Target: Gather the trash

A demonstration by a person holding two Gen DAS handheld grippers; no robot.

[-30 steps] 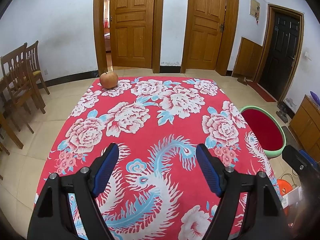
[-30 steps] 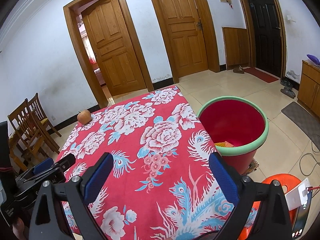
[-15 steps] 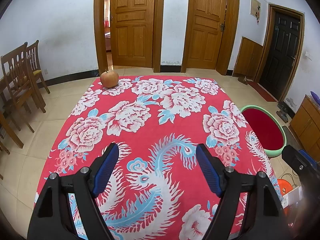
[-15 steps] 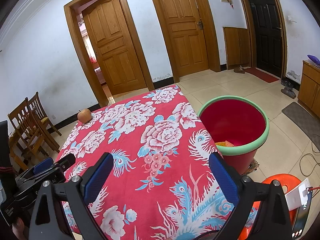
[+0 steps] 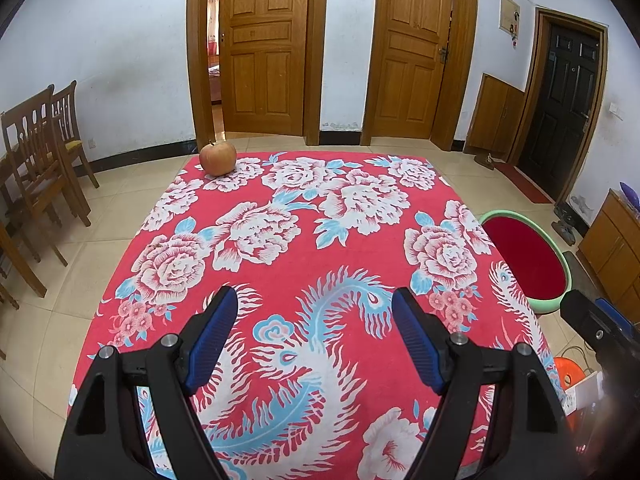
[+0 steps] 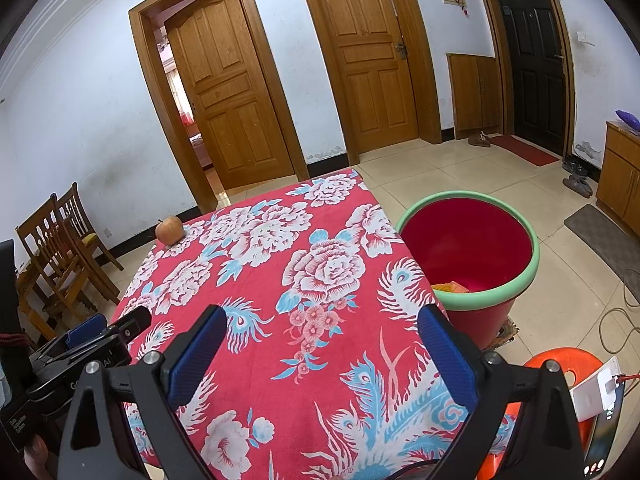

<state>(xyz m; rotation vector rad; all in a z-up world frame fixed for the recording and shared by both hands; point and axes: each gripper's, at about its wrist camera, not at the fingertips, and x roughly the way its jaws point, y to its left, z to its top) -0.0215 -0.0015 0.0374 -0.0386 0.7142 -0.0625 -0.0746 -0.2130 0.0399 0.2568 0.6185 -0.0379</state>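
A red bin with a green rim (image 6: 468,248) stands on the floor at the table's right side; orange and yellow scraps (image 6: 452,287) lie inside. It also shows in the left wrist view (image 5: 524,256). An apple (image 5: 217,157) sits at the table's far left corner, also in the right wrist view (image 6: 169,230). My left gripper (image 5: 316,312) is open and empty over the near part of the red flowered tablecloth (image 5: 304,248). My right gripper (image 6: 320,328) is open and empty over the cloth (image 6: 280,264), left of the bin.
Wooden chairs (image 5: 40,152) stand at the left wall. An orange stool (image 6: 560,364) with a white device on it is at the near right. Wooden doors (image 5: 264,48) and a black door (image 5: 568,112) line the far wall. A cabinet (image 6: 620,172) stands at the right.
The left wrist view has shifted very slightly; the apple sits a touch lower. Both grippers stay open and nearly still.
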